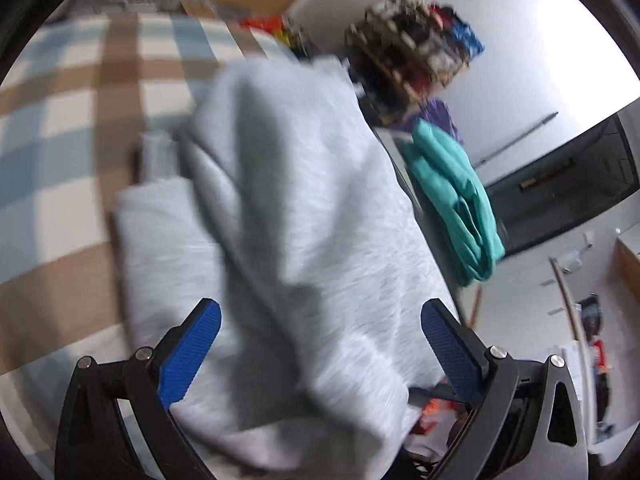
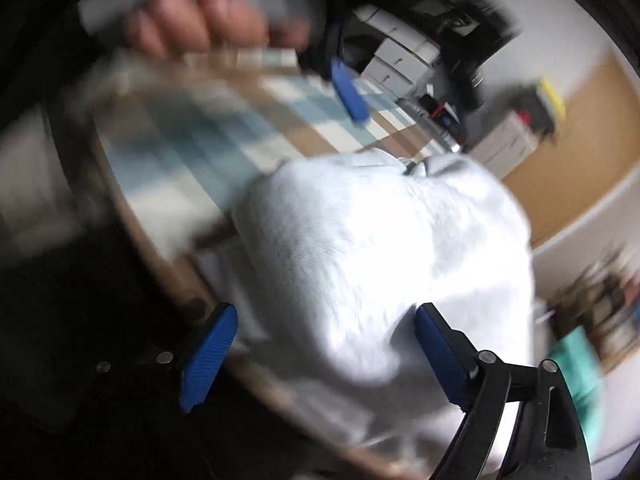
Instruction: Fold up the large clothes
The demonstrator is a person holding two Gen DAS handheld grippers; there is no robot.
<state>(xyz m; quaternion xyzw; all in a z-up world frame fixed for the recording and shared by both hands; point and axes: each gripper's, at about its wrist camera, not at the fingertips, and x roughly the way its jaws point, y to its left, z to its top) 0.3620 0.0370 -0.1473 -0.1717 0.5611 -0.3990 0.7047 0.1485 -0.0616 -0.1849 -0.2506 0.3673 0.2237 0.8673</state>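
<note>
A light grey garment [image 1: 288,200] lies partly folded in a heap on the checked tablecloth [image 1: 72,128]. My left gripper [image 1: 320,320] hovers over its near end, blue pads wide apart and pressing on nothing. In the blurred right wrist view the same garment [image 2: 380,248] looks almost white and lies near the table's edge [image 2: 160,264]. My right gripper [image 2: 324,320] stands open over it, with cloth below and between the fingers but not pinched. A hand [image 2: 192,28] at the top of that view holds the left gripper, of which one blue finger [image 2: 350,94] shows.
A teal cloth [image 1: 456,200] hangs beside the table on the right. Behind it a cluttered wooden rack [image 1: 416,52] stands against the white wall. White boxes [image 2: 400,60] and dark equipment sit beyond the table's far end.
</note>
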